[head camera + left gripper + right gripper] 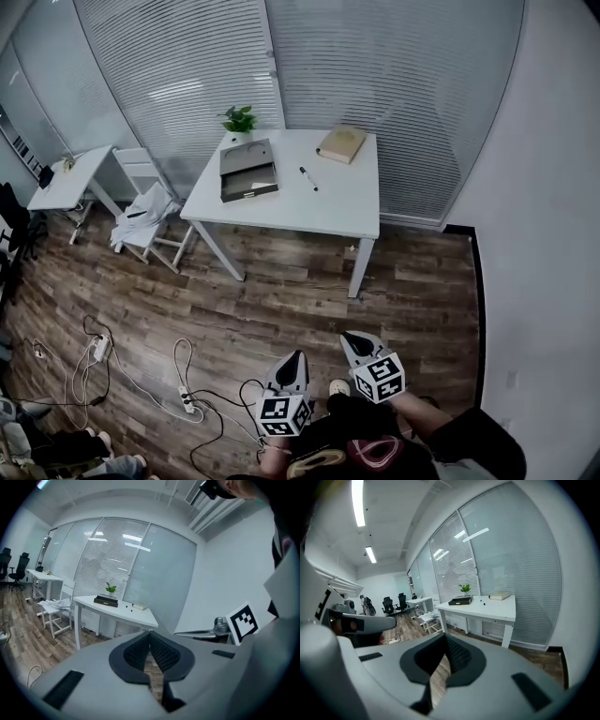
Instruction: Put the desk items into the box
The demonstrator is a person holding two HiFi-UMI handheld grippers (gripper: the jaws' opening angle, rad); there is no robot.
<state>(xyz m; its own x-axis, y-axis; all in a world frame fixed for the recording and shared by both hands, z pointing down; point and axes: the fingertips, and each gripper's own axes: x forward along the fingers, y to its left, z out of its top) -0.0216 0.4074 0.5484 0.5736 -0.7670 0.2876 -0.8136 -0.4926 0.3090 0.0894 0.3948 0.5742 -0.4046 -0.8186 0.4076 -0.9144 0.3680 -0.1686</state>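
All three views distant, toward one desk (347,202)

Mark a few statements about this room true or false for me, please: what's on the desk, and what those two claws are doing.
1. The pen lies on the white desk, outside the box. True.
2. The book sits inside the box. False: it lies on the desk near the far right corner, apart from the box.
3. The left claw and the right claw are both shut, with nothing between them. True.
4. The potted plant stands on the floor. False: it stands on the desk, behind the box.
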